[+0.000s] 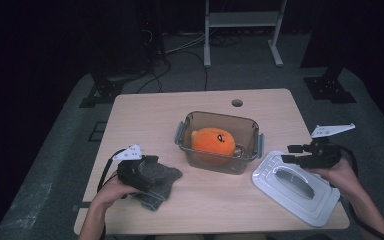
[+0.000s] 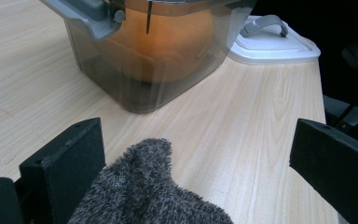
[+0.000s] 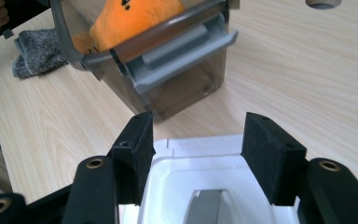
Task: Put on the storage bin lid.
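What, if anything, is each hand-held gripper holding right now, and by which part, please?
Nothing is held. The left hand-held gripper stands open around the grey cloth; the right hand-held gripper hangs open over the white lid.

Surface: a light wooden rectangular table (image 1: 145, 112) with rounded corners and a round cable hole (image 1: 237, 103) near its far edge.
Centre: a clear smoky plastic storage box (image 1: 219, 142) with grey side latches stands directly on the wood (an orange plush toy sits inside it).
Near left: a dark grey fuzzy cloth (image 1: 161, 182) lies crumpled on the tabletop, well apart from the box.
Near right: a white rectangular plastic lid (image 1: 296, 189) with a grey handle lies flat by the table's right edge, just beside the box.
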The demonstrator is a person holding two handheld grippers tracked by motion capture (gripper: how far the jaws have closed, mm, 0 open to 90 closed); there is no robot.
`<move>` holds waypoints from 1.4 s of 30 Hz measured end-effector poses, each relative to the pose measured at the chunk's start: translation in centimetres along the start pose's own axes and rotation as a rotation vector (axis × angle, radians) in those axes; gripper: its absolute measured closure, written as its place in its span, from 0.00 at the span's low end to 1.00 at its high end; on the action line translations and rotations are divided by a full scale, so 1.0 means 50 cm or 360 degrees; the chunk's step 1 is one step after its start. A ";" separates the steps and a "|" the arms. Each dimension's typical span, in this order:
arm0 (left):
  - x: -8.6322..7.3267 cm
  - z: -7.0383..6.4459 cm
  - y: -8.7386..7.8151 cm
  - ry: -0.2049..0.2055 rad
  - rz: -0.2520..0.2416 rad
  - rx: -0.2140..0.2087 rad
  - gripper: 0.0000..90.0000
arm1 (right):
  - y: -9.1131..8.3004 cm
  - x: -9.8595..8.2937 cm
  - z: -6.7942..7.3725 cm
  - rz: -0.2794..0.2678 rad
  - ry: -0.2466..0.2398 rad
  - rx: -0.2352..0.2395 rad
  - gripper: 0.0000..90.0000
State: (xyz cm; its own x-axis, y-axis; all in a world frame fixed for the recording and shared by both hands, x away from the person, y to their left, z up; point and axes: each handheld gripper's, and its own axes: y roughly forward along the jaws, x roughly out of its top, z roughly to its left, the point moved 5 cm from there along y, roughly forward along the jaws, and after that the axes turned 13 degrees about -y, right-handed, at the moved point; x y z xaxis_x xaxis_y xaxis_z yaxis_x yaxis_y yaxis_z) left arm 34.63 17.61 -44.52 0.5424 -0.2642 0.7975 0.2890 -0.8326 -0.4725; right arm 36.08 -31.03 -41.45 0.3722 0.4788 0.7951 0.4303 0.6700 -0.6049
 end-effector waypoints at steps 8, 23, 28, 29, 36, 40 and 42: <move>0.001 0.002 -0.004 -0.0005 -0.0013 0.0004 0.03 | 0.011 -0.036 0.005 0.0031 0.0015 -0.0004 0.44; 0.001 0.001 -0.008 -0.0011 -0.0022 0.0006 0.03 | 0.009 -0.093 0.011 0.0050 0.0031 -0.0028 0.43; 0.001 0.001 -0.007 -0.0011 -0.0022 0.0005 0.03 | 0.008 -0.114 0.013 0.0057 0.0036 -0.0039 0.43; 0.001 0.001 -0.007 -0.0013 -0.0022 0.0006 0.03 | 0.007 -0.117 0.014 0.0060 0.0039 -0.0038 0.43; 0.002 0.001 -0.006 -0.0010 -0.0021 0.0010 0.03 | 0.009 -0.141 0.023 0.0054 0.0001 -0.0058 0.43; 0.002 0.000 -0.006 -0.0008 -0.0020 0.0006 0.03 | 0.015 -0.153 0.027 0.0064 -0.0007 -0.0058 0.44; 0.002 0.001 -0.006 -0.0011 -0.0018 0.0008 0.03 | 0.019 -0.160 0.030 0.0077 -0.0009 -0.0062 0.45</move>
State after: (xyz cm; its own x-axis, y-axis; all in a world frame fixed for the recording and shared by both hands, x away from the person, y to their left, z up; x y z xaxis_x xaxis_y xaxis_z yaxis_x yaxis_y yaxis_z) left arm 34.62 17.85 -44.34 0.5446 -0.2513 0.8001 0.2991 -0.8331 -0.4653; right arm 32.30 -33.37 -48.34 0.3888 0.5131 0.7652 0.4437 0.6236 -0.6436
